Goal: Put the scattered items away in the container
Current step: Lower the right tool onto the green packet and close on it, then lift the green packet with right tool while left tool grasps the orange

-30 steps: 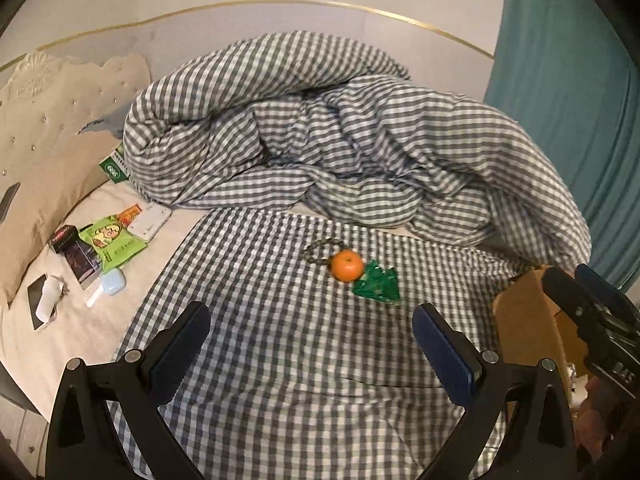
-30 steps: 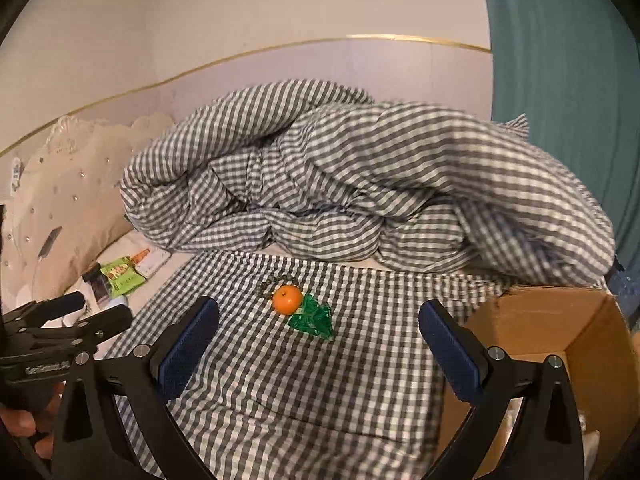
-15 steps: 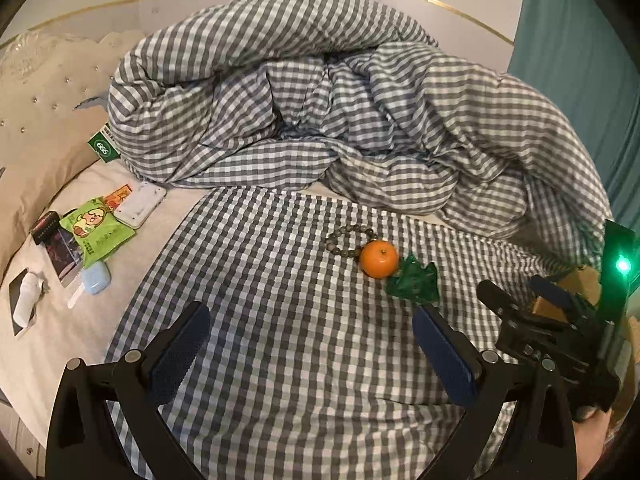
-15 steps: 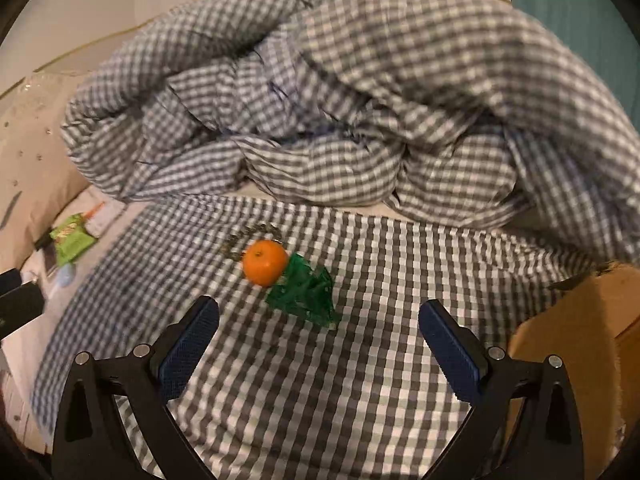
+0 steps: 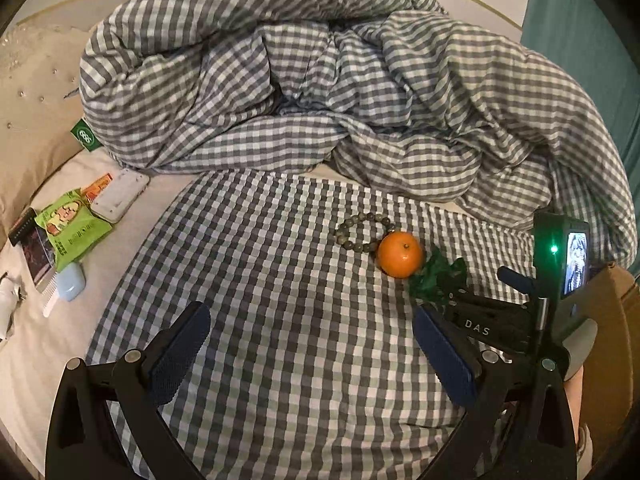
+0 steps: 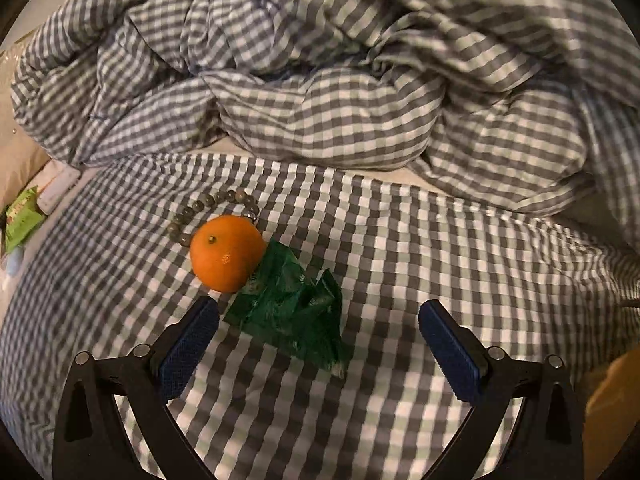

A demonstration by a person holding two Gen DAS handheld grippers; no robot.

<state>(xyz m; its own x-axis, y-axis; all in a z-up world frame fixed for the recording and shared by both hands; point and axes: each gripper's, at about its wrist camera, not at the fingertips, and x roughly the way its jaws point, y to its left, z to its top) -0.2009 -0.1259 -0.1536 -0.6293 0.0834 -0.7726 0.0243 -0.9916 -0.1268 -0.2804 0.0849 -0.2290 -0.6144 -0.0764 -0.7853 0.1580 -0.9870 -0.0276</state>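
Left wrist view: the left tool (image 5: 312,352) stands wide open and empty above the flat gingham sheet (image 5: 280,320) of the bed. Ahead of it and nearer its right finger lie three touching things in a row: a bead bracelet (image 5: 362,230), an orange (image 5: 401,254) with its stem dimple turned up, and a crumpled green wrapper (image 5: 438,278). The row slants from far left to near right across the tool's front. The right tool (image 5: 516,280) enters from the right side, its dark fingers reaching toward the wrapper; whether it is open cannot be told from here. Only this view shows the brown cardboard box (image 5: 612,320) at the far right, and, well off to the left on the bare mattress, a lime-green snack packet (image 5: 68,232), a white flat case (image 5: 120,196), a pale blue earbud case (image 5: 72,286) and a dark booklet (image 5: 36,256). A heaped gingham duvet (image 5: 340,92) fills the back.

Right wrist view: the right tool (image 6: 318,338) is spread open and empty, with the wrapper (image 6: 292,308) lying between its fingers, just ahead of them. The wrapper's long axis runs from the orange (image 6: 226,254), just beyond the left fingertip (image 6: 192,340), back toward the tool's middle. The bracelet (image 6: 212,210) curls behind the orange. This closer view shows pale printing on the wrapper; the box appears only as a tan edge at lower right.
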